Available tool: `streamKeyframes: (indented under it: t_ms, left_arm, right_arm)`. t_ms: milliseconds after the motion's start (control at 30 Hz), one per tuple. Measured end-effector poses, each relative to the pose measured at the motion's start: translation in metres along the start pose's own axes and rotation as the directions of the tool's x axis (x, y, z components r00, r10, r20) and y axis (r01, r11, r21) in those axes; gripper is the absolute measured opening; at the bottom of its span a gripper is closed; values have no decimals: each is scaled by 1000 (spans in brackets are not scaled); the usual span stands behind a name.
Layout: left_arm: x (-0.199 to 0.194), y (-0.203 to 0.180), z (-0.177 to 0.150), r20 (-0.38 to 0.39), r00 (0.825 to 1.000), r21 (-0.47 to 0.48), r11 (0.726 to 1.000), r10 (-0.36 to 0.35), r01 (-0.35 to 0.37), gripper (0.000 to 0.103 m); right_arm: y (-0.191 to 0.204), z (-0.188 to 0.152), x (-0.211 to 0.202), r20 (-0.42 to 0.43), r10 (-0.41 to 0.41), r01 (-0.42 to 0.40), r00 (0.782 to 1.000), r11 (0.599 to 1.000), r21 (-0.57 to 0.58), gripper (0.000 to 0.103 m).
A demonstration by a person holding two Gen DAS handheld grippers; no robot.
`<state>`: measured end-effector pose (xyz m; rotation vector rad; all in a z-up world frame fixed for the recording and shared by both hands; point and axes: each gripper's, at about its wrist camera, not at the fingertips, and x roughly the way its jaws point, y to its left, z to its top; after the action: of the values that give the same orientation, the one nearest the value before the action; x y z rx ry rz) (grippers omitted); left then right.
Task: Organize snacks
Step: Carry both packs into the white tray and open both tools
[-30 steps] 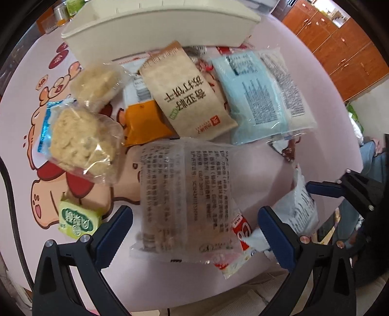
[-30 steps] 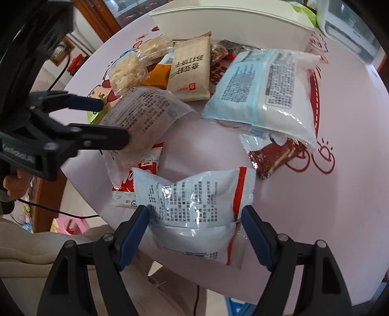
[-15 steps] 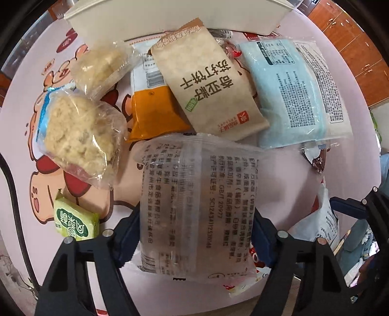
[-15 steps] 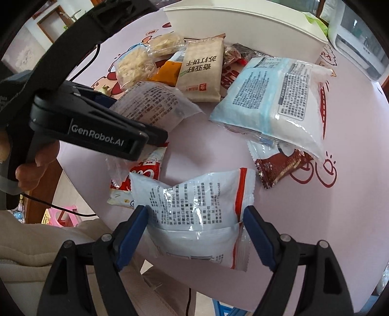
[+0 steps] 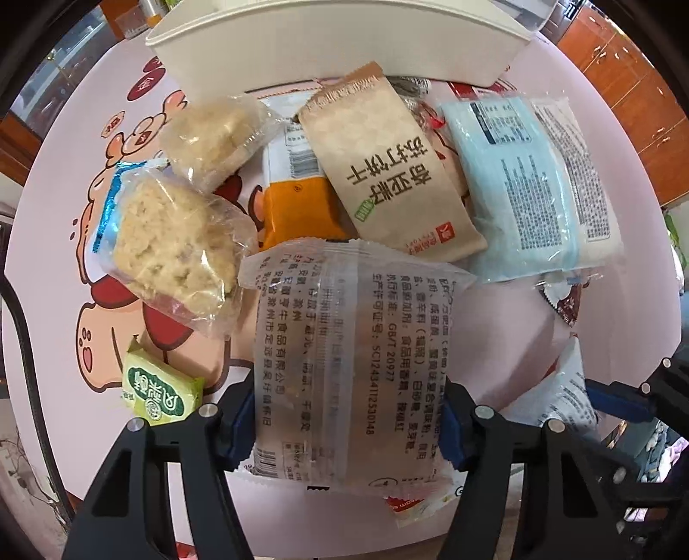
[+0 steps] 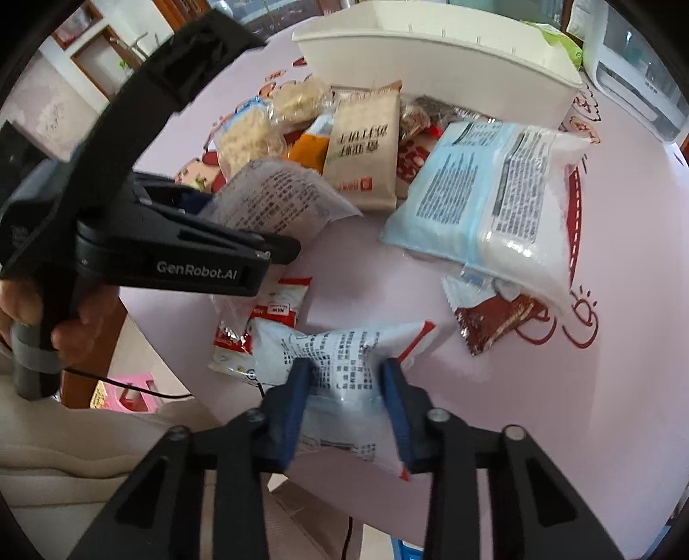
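My left gripper (image 5: 346,420) is shut on a clear printed snack packet (image 5: 344,353), which is lifted and tilted above the pink table (image 6: 581,409); the packet also shows in the right wrist view (image 6: 275,202). My right gripper (image 6: 346,398) is shut on a white packet with a red stripe (image 6: 349,357) at the table's near edge, and the packet is crumpled between the fingers. A cream storage bin (image 5: 336,38) stands at the back, also seen in the right wrist view (image 6: 439,56). Its inside is hidden.
Between bin and grippers lie a brown cracker pack (image 5: 387,172), an orange pack (image 5: 301,211), two rice-cake packets (image 5: 172,245), a pale blue pack (image 5: 512,185), a small green packet (image 5: 159,390), a dark red packet (image 6: 495,318) and a red-and-white packet (image 6: 262,318).
Both grippers have closed. The left one moved forward and clamped the clear packet, lifting it. The right one squeezed shut on the white red-striped packet.
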<state>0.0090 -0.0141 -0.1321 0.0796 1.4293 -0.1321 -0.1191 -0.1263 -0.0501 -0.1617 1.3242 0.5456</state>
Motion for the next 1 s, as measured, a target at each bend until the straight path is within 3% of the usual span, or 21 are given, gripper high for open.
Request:
streamKeyframes:
  t_ms: [67,233,467,767,867,1000]
  left_arm:
    - [-10,-1,-1,11,1000,-2,1000,-2,2,65]
    - [-36,5,-1,43,999,-5,1000,-5,5,65]
    - [-80,5,-4,100,995,-10,1000,-10,11,65]
    - [-134,4,-8,167,986,21,1000,-23,19,65]
    - [-163,5,6,215,977,34,999,-16,9,65]
    - [-207,10,32,307,951,36,999,26,-39,65]
  right_arm:
    - [-2,2,-3,14,4,-4,1000,1000,2,15]
    - [-7,8,-9,31,17,-18,999,1000,13,5]
    - [-14,8,-34,84,61,-66,995,996,61,2]
    - [-19,28,-70,156,-12,5,988,999,46,2]
    - [-15,49,-96,218,-43,45,975,999,-3,2]
    - [-14,91,-139,333,-104,128,937,990,-52,2]
